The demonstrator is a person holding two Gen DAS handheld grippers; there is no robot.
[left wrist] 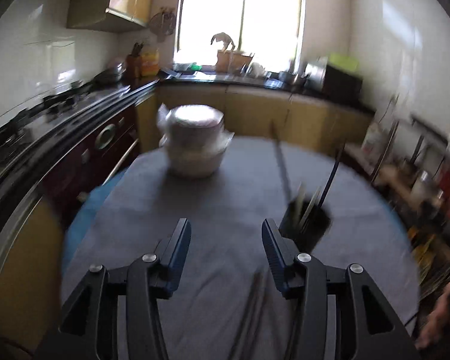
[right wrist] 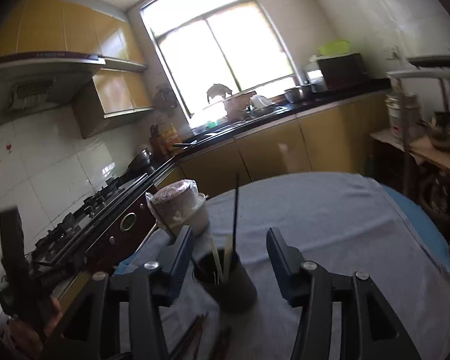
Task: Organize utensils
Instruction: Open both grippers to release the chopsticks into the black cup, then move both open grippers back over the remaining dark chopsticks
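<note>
A black utensil cup stands on the grey tablecloth with several chopsticks sticking up out of it. More dark chopsticks lie flat on the cloth near the front edge. My left gripper is open with nothing between its fingers; the cup stands just right of its right finger, and the loose chopsticks lie below the gap. My right gripper is open too, and the cup sits in the gap between its fingers without either pad touching it.
A stack of plastic-wrapped bowls stands at the far side of the table. A stove and counter run along the left. A cluttered shelf is on the right. A person's hand holds the other gripper at the lower left.
</note>
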